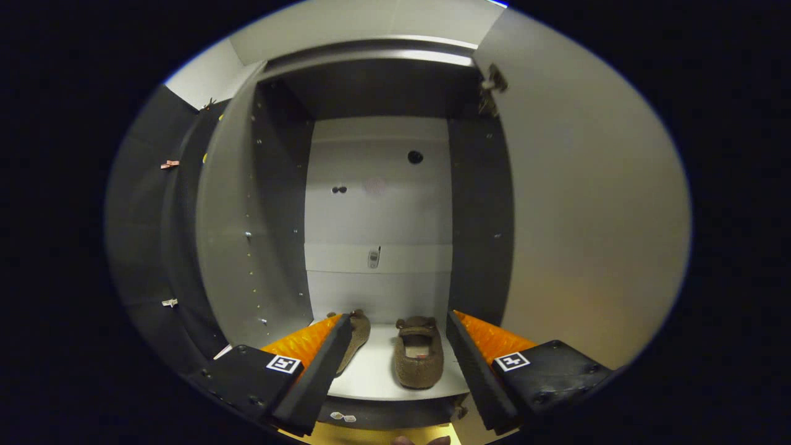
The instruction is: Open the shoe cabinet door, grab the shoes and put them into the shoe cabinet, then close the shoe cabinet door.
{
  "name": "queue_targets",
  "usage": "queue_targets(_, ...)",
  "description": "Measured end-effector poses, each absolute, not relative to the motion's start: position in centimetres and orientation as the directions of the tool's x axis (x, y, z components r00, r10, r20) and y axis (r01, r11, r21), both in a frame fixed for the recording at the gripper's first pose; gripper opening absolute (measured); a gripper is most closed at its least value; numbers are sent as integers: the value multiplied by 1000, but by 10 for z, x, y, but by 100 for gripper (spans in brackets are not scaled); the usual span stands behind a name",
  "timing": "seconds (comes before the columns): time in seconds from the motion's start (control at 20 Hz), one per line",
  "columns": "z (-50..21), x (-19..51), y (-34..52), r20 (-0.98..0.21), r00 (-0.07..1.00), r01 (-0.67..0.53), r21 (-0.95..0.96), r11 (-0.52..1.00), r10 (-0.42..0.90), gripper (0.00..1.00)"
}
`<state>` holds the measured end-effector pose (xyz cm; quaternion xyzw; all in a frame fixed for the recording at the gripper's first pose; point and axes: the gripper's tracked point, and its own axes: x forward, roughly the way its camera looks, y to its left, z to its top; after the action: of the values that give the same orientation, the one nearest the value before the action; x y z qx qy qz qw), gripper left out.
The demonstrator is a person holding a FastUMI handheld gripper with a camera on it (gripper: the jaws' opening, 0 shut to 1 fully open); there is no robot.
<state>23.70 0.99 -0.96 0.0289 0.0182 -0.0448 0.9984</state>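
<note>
The shoe cabinet (378,204) stands open straight ahead, its pale door (587,216) swung out to the right. Two brown slippers rest on its bottom shelf (377,377). One slipper (419,353) lies flat between my fingers, toe toward me. The other slipper (356,339) leans on its side, partly hidden behind the left finger. My gripper (398,330) is open, just in front of the shelf's edge, with nothing held between the fingers.
The cabinet's grey left side wall (247,235) and dark right inner wall (479,216) flank the opening. A white back panel (378,185) has small holes. A yellowish floor strip (371,436) shows below the shelf.
</note>
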Motion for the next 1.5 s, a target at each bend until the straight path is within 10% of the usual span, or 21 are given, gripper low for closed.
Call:
queue_targets(1.05,98,-73,-74,67,998,-22,141,990,12,96)
queue_targets(1.5,78,-91,-218,33,965,251,168,953,-260,98)
